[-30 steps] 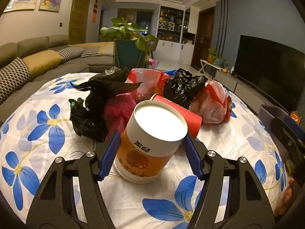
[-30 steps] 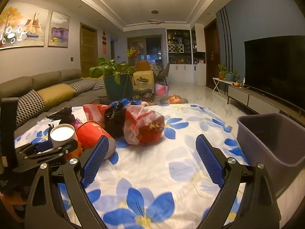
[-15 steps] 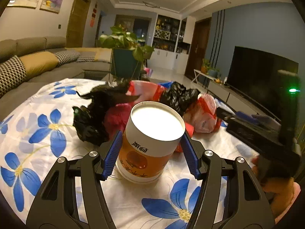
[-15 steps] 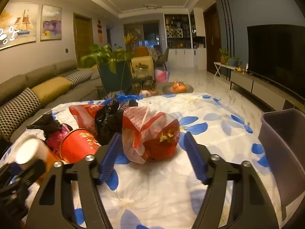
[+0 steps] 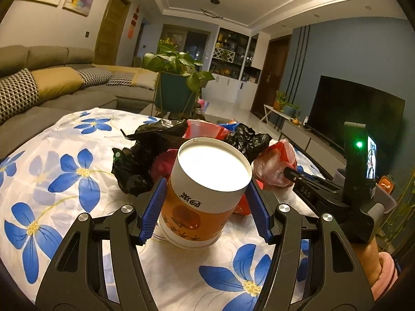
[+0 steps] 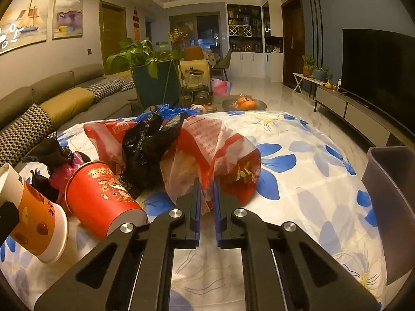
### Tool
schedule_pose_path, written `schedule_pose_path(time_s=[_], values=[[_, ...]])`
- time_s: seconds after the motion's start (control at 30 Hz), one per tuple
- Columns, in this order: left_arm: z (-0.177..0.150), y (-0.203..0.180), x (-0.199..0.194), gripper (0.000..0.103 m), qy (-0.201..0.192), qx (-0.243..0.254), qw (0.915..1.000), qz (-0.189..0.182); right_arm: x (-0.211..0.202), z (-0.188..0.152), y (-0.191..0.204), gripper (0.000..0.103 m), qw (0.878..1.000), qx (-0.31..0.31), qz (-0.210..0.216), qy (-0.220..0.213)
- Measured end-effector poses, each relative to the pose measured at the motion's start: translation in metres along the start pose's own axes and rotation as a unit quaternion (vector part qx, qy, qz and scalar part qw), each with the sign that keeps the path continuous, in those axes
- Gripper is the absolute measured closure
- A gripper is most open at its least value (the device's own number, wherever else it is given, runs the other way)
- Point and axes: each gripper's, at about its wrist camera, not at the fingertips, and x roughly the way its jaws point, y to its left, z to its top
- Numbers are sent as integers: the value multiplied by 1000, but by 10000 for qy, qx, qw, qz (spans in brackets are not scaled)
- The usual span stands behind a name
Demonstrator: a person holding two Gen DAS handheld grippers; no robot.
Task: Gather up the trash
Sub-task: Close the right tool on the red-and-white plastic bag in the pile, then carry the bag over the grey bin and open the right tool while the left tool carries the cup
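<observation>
Trash: two paper cups (image 6: 103, 202), several bags; right jaws pinch red-white bag (image 6: 223, 153).

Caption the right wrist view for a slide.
Right hand-held gripper shut on a red-and-clear plastic bag beside a tipped red cup.

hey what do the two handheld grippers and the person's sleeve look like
Both the left gripper and the right gripper have black plastic scissor-style linkages with silver rivets and blue ribbed pads. From the left wrist view, the right gripper's body carries a green light, a small lit screen and white lettering. The sleeve is pink.
</observation>
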Motion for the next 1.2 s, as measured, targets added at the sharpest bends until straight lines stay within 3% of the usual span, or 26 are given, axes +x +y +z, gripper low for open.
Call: schedule_pose_path(time_s=[0.47,0.97,1.2], values=[[4,-4,-11,43,-73,14,10000,-65,-68,-10,-22,97,9983,127,63,-573],[5,-36,-27,43,-89,196,9994,-259,-133,-34,-44,97,9965,180,147,-797],[6,-61,-31,43,-155,360,9982,-445,-159,-36,-58,97,9949,171,-19,-991]])
